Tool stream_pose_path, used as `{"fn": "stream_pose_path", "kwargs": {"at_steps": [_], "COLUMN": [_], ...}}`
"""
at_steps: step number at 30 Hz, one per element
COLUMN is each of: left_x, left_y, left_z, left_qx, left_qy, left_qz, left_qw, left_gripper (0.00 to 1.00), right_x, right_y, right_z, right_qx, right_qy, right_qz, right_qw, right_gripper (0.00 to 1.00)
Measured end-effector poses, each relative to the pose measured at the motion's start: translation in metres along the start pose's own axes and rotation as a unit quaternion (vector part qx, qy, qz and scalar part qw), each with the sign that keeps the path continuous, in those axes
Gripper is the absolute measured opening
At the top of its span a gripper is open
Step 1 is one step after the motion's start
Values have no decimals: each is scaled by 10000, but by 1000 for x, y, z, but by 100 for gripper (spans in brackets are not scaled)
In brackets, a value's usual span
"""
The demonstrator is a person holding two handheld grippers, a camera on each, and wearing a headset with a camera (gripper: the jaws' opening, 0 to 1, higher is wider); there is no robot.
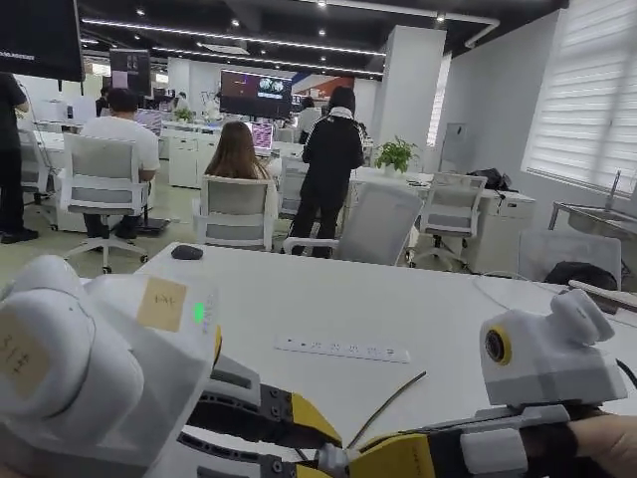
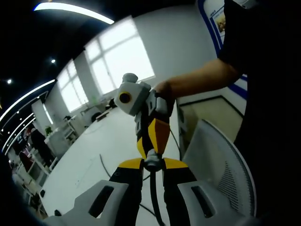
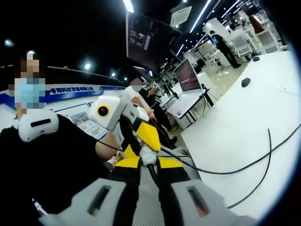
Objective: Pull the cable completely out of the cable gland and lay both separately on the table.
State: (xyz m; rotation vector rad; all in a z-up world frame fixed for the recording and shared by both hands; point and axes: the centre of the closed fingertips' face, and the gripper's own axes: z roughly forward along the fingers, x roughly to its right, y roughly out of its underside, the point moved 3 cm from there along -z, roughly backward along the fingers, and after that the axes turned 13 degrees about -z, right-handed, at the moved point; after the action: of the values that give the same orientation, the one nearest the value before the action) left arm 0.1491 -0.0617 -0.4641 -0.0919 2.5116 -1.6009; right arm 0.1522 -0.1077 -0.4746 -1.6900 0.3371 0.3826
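Grey cable gland [image 2: 154, 161]: between both jaw pairs.
Left gripper [image 2: 153, 165]: jaws clamped on cable gland.
Right gripper [image 3: 146, 162]: jaws clamped likewise.
Cable [image 2: 153, 197]: between left jaws.

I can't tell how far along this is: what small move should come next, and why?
Likely ease the left claw and right claw apart along the cable: both pinch at the cable gland, and the cable runs from it across the table.
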Motion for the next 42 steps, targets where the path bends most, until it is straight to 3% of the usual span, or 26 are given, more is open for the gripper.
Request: {"fn": "stream_pose_path", "kwargs": {"at_steps": [6, 10, 12, 14, 19, 20, 23, 25, 26, 27, 30, 32, 33, 34, 35, 36, 37, 38, 39, 40, 41, 42], "left_x": [0, 1, 0, -2, -8, -9, -12, -13, -13, -13, -15, -16, -14, -16, -17, -19, -21, -19, -23, -23, -21, -25], "left_y": [8, 15, 20, 23, 31, 33, 37, 38, 38, 40, 42, 44, 42, 44, 44, 44, 45, 46, 46, 46, 45, 45], "left_z": [5, 10, 13, 15, 22, 23, 24, 24, 24, 25, 25, 25, 26, 24, 25, 24, 24, 23, 24, 24, 24, 25], "left_qx": [-189, -391, -512, -642, -844, -879, -904, -946, -937, -988, -1052, -1106, -1018, -1091, -1006, -988, -958, -989, -968, -978, -941, -869], "left_qy": [155, 340, 442, 453, 412, 418, 424, 443, 469, 469, 475, 488, 566, 548, 654, 631, 601, 656, 593, 591, 646, 585], "left_qz": [-54, -99, -75, -63, -153, -308, -357, -394, -427, -458, -443, -549, -906, -1049, -1140, -1150, -1273, -1366, -1394, -1528, -1814, -2070], "left_qw": [9997, 9986, 9977, 9969, 9955, 9948, 9944, 9937, 9936, 9930, 9923, 9911, 9891, 9870, 9862, 9864, 9854, 9835, 9837, 9816, 9768, 9727], "left_gripper": [16, 15, 15, 15, 15, 15, 15, 15, 15, 15, 15, 15, 15, 15, 15, 15, 15, 15, 15, 15, 15, 15], "right_x": [2, 4, 8, 11, 18, 18, 20, 21, 22, 21, 22, 23, 23, 23, 22, 22, 23, 22, 23, 23, 22, 23], "right_y": [5, 14, 19, 20, 24, 25, 26, 28, 29, 30, 30, 30, 31, 30, 31, 30, 28, 30, 28, 28, 30, 28], "right_z": [1, 3, 5, 7, 9, 10, 11, 13, 13, 14, 17, 18, 18, 19, 19, 19, 20, 21, 21, 22, 22, 21], "right_qx": [-661, -1201, -1524, -1783, -2394, -2540, -2807, -3046, -3218, -3310, -3426, -3547, -3664, -3663, -3756, -3787, -3861, -3932, -4039, -4125, -4234, -4274], "right_qy": [204, 181, 220, 325, 812, 883, 1196, 1357, 1393, 1520, 1735, 1835, 1880, 1950, 1945, 2015, 2091, 2068, 2202, 2222, 2211, 2355], "right_qz": [-561, -825, -977, -1224, -1814, -2059, -2342, -2626, -2845, -2961, -3140, -3447, -3660, -3710, -3888, -3974, -4285, -4405, -4756, -5002, -5180, -5382], "right_qw": [9960, 9892, 9832, 9758, 9504, 9409, 9231, 9054, 8923, 8830, 8683, 8496, 8345, 8307, 8185, 8112, 7896, 7801, 7498, 7282, 7096, 6872], "right_gripper": [11, 11, 11, 11, 11, 11, 10, 9, 9, 9, 9, 8, 8, 8, 8, 8, 8, 8, 8, 9, 9, 9]}}
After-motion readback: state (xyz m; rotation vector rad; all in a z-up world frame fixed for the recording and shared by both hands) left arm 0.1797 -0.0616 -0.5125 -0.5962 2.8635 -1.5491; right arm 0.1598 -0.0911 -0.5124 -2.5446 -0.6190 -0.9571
